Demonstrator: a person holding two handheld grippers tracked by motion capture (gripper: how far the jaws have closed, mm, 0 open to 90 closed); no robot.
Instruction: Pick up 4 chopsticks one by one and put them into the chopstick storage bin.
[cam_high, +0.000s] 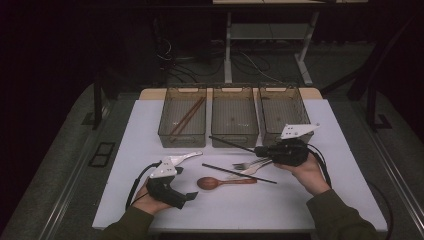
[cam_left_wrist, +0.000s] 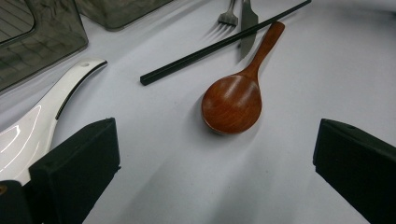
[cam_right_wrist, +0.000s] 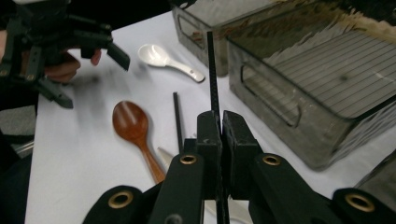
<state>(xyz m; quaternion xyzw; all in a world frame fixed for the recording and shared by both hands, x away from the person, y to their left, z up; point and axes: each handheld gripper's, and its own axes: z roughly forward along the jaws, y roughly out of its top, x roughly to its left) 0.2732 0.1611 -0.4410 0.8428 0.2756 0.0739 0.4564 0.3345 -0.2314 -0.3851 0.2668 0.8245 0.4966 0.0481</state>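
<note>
While level, right gripper (cam_right_wrist: 220, 128) on chopstick (cam_right_wrist: 213, 70)

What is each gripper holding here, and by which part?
The right gripper is shut on a black chopstick, pinched near one end. The left gripper holds nothing; its jaws stand open above the wooden spoon.

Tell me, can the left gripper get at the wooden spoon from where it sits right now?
Probably yes. The left gripper has its fingers wide open, the wooden spoon lies just ahead on bare table, and nothing sits between them.
</note>
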